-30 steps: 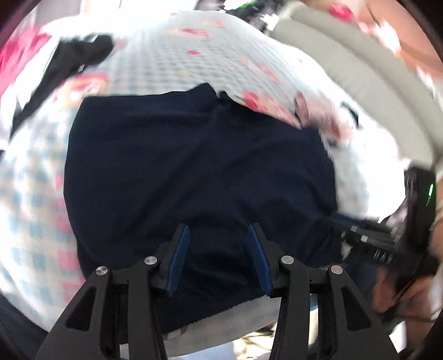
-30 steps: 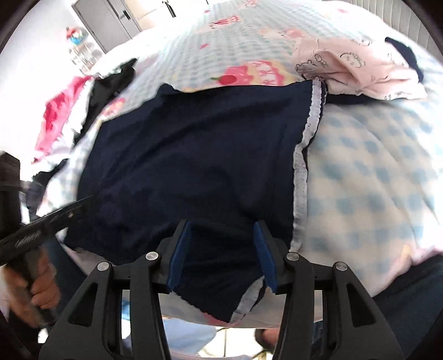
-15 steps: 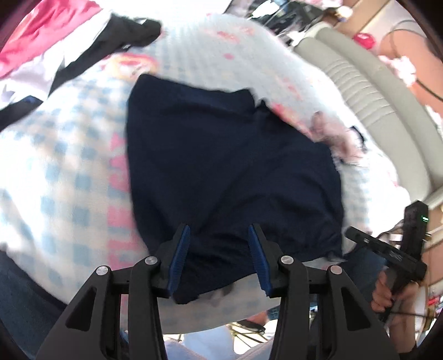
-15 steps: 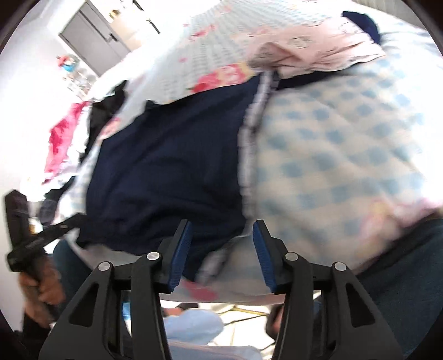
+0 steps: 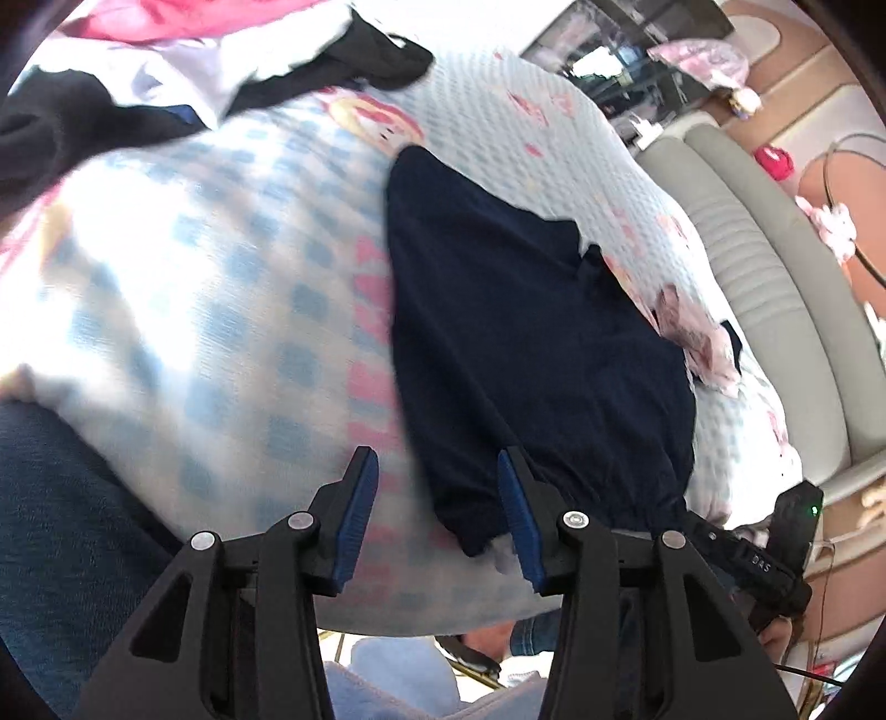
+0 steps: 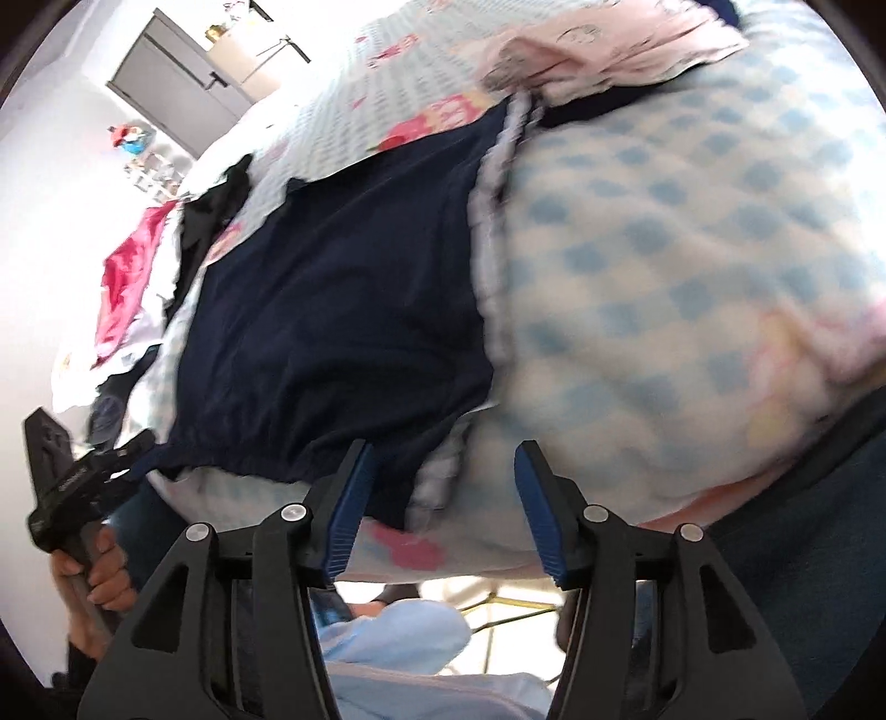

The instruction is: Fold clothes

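Lying spread on the checked blanket (image 5: 221,310), the navy garment (image 5: 531,354) is flat, with its gathered waistband along the near edge of the bed and a pale lace trim (image 6: 487,210) down one side. In the left wrist view its near corner hangs just over the blanket's edge, between the blue pads but closer to the right one. The left gripper (image 5: 437,515) is spread, nothing pinched, poised just short of that corner. In the right wrist view the right gripper (image 6: 443,498) has just been widening its jaws and stands spread over the opposite near corner, where trim and waistband meet; cloth shows between the pads, but neither presses on it.

The step in hand looks like taking both near corners to start a fold. To do it well, I'd say each claw should come in low along the bed's edge, so one pad slides beneath the cloth and catches the garment alone, not the blanket under it. Both should pinch close to the waistband seam, at matching spots, so the edge lifts evenly and carries away from the person without twisting.

Beyond the garment lies a pink printed cloth (image 6: 609,50), touching its far corner; a loose heap of red, white and black clothes (image 5: 166,55) sits farther off.
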